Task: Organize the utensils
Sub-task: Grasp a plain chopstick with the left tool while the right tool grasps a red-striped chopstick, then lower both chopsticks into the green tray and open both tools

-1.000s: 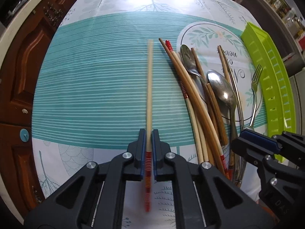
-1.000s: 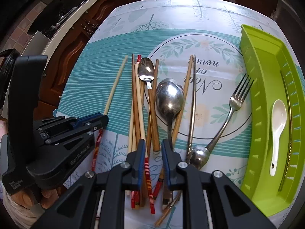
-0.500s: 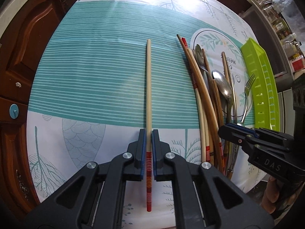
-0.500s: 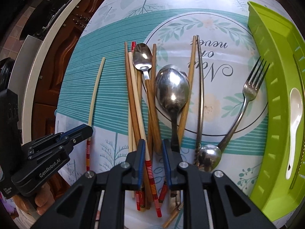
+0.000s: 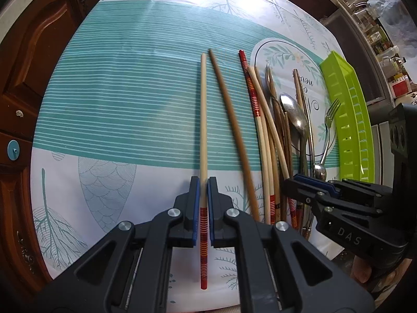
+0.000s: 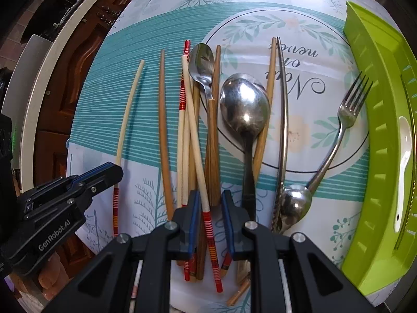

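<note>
L gripper [image 5: 203, 203] pinching pale chopstick [image 5: 203, 120]; brown chopstick [image 5: 232, 127] beside.

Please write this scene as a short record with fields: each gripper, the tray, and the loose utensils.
left gripper: shut on pale chopstick
right gripper: open, fingers either side of a red-banded chopstick in the pile
green tray: right of the pile, holds a white spoon
loose on tablecloth: brown chopstick, large spoon, fork

— What's the left gripper [image 5: 203, 203] got?
— A pale chopstick [image 5: 203, 120], clamped near its red end.
— Beside it?
— A brown chopstick [image 5: 232, 127], then the utensil pile [image 5: 284, 135] and green tray [image 5: 351, 120].
</note>
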`<state>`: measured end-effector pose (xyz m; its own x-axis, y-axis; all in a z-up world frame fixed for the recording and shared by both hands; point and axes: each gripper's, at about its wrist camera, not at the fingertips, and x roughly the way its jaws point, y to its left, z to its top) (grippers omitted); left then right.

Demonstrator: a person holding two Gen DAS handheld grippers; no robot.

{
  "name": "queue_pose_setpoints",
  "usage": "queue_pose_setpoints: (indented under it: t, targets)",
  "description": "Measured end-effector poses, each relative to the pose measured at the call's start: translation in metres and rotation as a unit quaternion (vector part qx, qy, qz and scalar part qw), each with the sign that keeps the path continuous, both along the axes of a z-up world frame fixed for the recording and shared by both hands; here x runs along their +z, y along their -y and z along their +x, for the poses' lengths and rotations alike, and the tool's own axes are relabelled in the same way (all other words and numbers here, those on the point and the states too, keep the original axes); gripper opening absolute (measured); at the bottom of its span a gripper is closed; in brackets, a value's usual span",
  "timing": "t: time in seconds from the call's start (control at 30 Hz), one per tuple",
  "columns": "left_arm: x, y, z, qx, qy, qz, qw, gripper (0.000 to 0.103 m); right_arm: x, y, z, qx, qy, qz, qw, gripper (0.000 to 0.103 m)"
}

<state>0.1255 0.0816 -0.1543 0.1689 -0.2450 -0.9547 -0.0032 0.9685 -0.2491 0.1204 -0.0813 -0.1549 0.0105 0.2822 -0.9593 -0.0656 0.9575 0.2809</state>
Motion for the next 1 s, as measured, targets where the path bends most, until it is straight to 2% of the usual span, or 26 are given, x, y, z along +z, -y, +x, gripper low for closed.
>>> queue_pose_setpoints:
  t: [0.2,0.27,0.3,0.63,1.0]
  targets:
    - [-0.002,0.002,0.003,-0.001,0.003,-0.011,0.9999,0.003,0.003,0.001,-0.008,0.002,0.002,0.009,1.0,0.014]
    - [-0.003,0.003,0.004,0.0,0.002,-0.014,0.9999,0.003,0.006,0.005,-0.011,0.001,0.005,0.016,1.0,0.01]
    - [-0.004,0.002,0.004,0.001,0.001,-0.016,0.9999,0.003,0.007,0.006,-0.011,0.002,0.005,0.021,1.0,0.005]
    - [-0.002,0.003,0.002,-0.001,0.005,-0.024,0.9997,0.003,0.017,0.009,-0.023,0.005,0.019,0.035,0.999,0.005]
    - [0.026,0.008,-0.005,-0.006,0.032,-0.037,0.9988,0.003,0.046,0.016,-0.034,0.018,0.063,0.053,0.996,0.005]
